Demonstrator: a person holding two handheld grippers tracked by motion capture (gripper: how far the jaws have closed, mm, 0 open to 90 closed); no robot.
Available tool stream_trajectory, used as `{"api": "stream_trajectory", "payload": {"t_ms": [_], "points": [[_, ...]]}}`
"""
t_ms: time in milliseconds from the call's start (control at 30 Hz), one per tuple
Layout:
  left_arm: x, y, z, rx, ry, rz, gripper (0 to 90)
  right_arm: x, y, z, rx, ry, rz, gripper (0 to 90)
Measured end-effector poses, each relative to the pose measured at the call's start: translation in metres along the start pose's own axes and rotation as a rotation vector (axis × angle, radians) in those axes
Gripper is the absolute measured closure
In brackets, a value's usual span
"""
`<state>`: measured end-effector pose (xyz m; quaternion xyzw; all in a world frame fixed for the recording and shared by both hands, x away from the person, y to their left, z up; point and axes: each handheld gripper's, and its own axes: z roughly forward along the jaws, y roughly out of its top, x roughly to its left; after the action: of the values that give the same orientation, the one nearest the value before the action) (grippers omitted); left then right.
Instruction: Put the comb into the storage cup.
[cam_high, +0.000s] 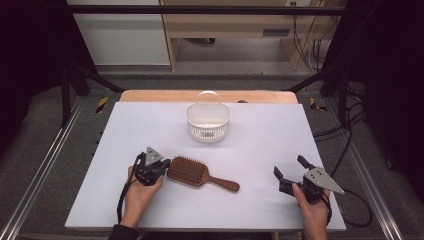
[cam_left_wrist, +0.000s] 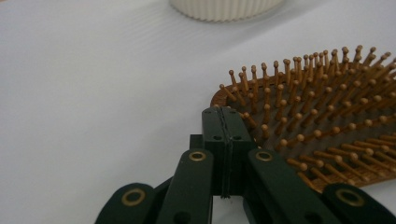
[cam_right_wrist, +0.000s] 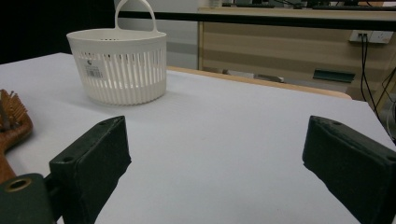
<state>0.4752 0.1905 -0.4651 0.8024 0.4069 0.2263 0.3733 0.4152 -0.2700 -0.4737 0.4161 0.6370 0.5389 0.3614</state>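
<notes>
Left gripper clenched empty at hairbrush head.
Advise parting jaws before gripping; right gripper released, basket beyond.

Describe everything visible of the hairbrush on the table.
The hairbrush looks wooden, reddish brown, with a broad paddle head and a slim handle pointing toward the right tongs. It lies flat on the white table, ball-tipped bristles up. The shut left tongs sit at the head's edge; contact is unclear.
</notes>
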Motion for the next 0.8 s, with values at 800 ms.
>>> {"api": "stream_trajectory", "payload": {"t_ms": [800], "points": [[-0.073,0.029,0.025,0.022,-0.096,0.143,89.9,0.000,0.003,-0.002,-0.005,0.002,0.007,7.2]]}}
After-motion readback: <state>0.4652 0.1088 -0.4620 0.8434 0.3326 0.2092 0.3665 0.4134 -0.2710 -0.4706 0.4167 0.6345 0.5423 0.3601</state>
